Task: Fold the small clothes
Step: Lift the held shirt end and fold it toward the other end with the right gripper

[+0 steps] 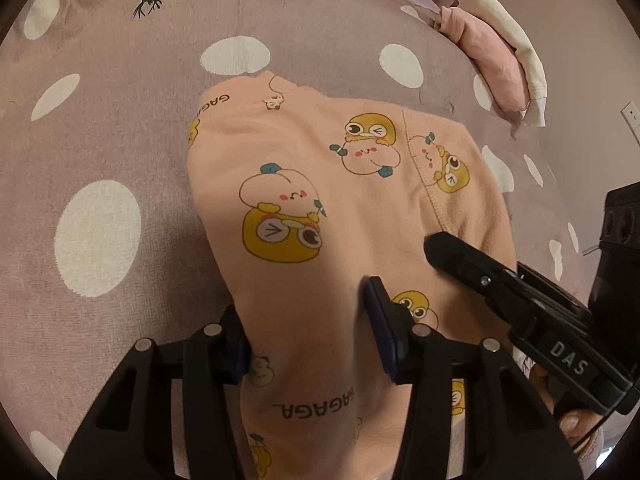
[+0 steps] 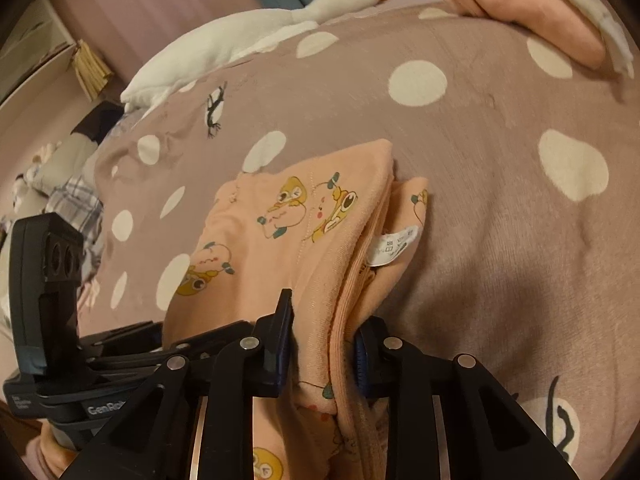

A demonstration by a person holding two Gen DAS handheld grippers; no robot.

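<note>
clearly the peach printed garment (image 1: 320, 184) is soft, light knit, partly folded, lying on the polka-dot bed cover (image 1: 100, 120) toward the near edge of the bed. it should drape and sag wherever it is unsupported, so it probably wants holding at two spread points along the near hem or a seam rather than mid-panel. the left gripper (image 1: 308, 332) has its jaws half closed around a gathered ridge of the cloth, pads pressing both sides. the right gripper (image 2: 324, 344) has its jaws narrow, pinching the ribbed layered edge near the white care label (image 2: 394, 246). a slack layer could slip out. farther off, a folded pink and cream pile (image 1: 496, 60) sits at the bed's far right corner, and a plush goose (image 2: 248, 28) lies along the far edge.
</note>
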